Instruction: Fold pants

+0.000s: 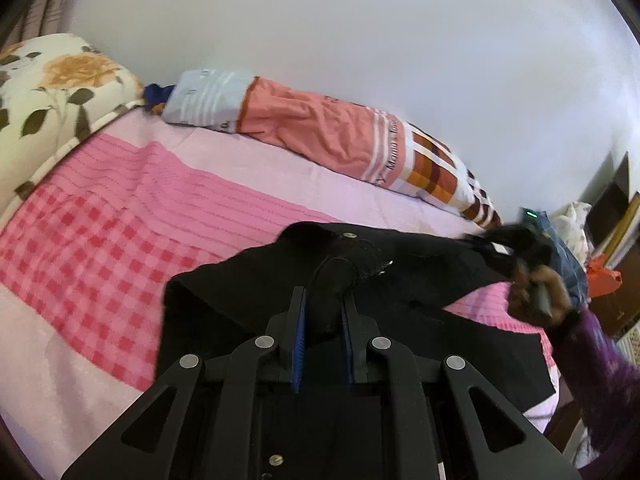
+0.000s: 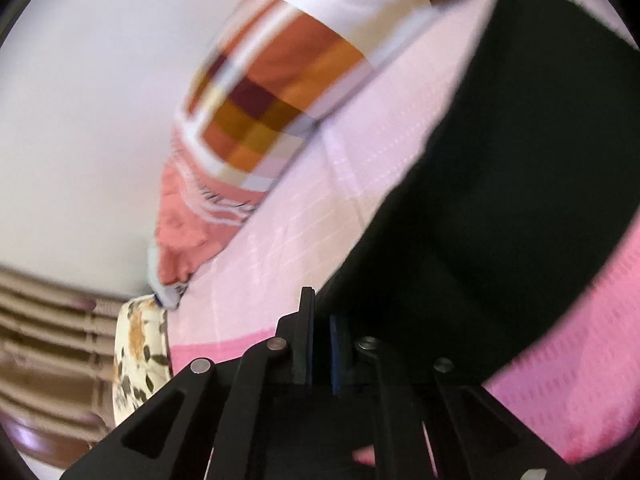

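Black pants (image 1: 400,276) lie across a pink bed cover (image 1: 120,220), waistband button up. My left gripper (image 1: 325,304) is shut on a raised fold of the black cloth near the waistband, and the fabric bulges up between its blue pads. At the right end of the pants, a hand (image 1: 540,288) in a purple sleeve holds the other gripper against the cloth's edge, blurred. In the right wrist view the pants (image 2: 500,200) run down to my right gripper (image 2: 320,320). Its fingers stand close together with the cloth's edge at them; the pinch itself is dark.
A long orange, white and checked bolster (image 1: 320,132) lies along the wall at the bed's far side. A floral quilt (image 1: 52,88) is piled at the far left. Beyond the bed's right edge are dark furniture and red and blue items (image 1: 600,272).
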`<state>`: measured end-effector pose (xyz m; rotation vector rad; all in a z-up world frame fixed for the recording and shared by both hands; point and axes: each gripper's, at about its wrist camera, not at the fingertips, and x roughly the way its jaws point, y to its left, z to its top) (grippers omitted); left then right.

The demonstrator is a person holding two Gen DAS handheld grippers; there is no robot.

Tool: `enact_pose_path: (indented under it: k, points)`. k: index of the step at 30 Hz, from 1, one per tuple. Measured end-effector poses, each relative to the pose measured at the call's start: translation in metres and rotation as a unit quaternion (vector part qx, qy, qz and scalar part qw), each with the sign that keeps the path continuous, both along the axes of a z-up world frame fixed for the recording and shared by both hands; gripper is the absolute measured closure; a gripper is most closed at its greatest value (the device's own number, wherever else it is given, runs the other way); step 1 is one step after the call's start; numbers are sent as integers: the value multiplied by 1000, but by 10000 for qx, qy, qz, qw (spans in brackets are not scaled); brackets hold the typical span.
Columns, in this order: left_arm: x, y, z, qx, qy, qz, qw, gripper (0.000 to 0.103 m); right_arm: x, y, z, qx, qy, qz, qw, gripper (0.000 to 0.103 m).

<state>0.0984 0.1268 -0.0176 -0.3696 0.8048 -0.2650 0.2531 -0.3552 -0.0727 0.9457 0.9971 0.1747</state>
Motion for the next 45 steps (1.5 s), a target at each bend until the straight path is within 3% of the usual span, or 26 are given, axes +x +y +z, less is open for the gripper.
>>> enact_pose_path:
  k: [3, 7, 11, 15, 21, 26, 30, 32, 34, 38, 41, 45]
  points:
    - [-8, 14, 3, -81, 123, 156, 9998, 87, -52, -2, 18, -13, -151, 38, 9999, 96]
    - [-26, 20, 2, 86, 248, 220, 9994, 87, -129, 4, 23, 64, 13, 116, 9999, 97]
    - [-50, 22, -6, 285, 471, 262, 9981, 87, -197, 11, 0, 340, 474, 70, 9983, 97]
    - [-72, 25, -22, 504, 723, 323, 9956, 86, -239, 22, -29, 633, 908, 16, 9939, 97]
    - [-95, 27, -52, 719, 1081, 342, 9909, 86, -264, 33, -54, 861, 1146, -88, 9896, 97]
    - [-104, 25, -64, 894, 1192, 381, 9881, 82, -272, 48, -66, 948, 1253, 173, 9874, 99]
    - [-108, 34, -67, 1054, 1497, 686, 9807, 71, -276, 30, -54, 1088, 785, -116, 9909, 95]
    - [-115, 42, -63, 962, 1564, 843, 9794, 64, -280, 10, -47, 899, 540, -411, 9936, 94]
    - [-124, 46, -52, 1137, 1495, 1082, 9762, 50, -284, -13, -49, 858, 471, -674, 9929, 91]
    - [-132, 37, -19, 1287, 978, 1232, 9791, 48, -292, -64, -68, 1314, 444, -1451, 9796, 73]
    - [-125, 9, 0, 1327, 617, 933, 9848, 41, -284, -81, -78, 1542, 334, -1638, 9738, 75]
    - [-110, -36, 1, 1391, 445, 390, 9885, 31, -269, -101, -72, 1222, 205, -1825, 9754, 75]
